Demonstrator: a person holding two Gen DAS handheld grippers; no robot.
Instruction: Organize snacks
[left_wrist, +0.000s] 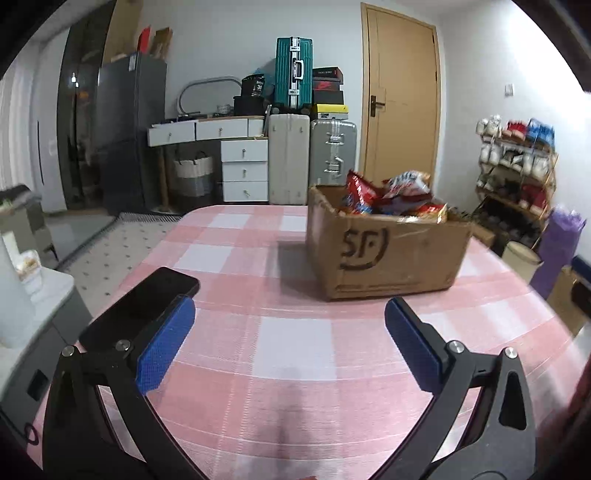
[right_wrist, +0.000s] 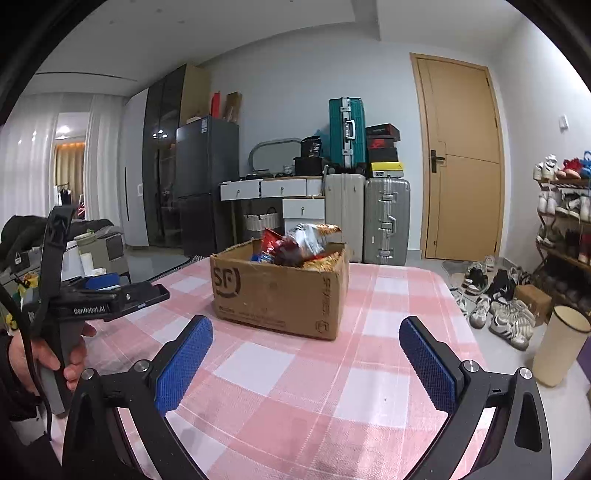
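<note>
Your left gripper (left_wrist: 290, 345) and right gripper (right_wrist: 306, 363) both hover with fingers spread wide and empty over the checked tablecloth (right_wrist: 295, 387), facing the cardboard box (right_wrist: 280, 291) heaped with snack bags (right_wrist: 299, 245).

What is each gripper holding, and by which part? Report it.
Nothing is held. The left gripper and right gripper are both open over the table; the snacks sit in the cardboard box.
</note>
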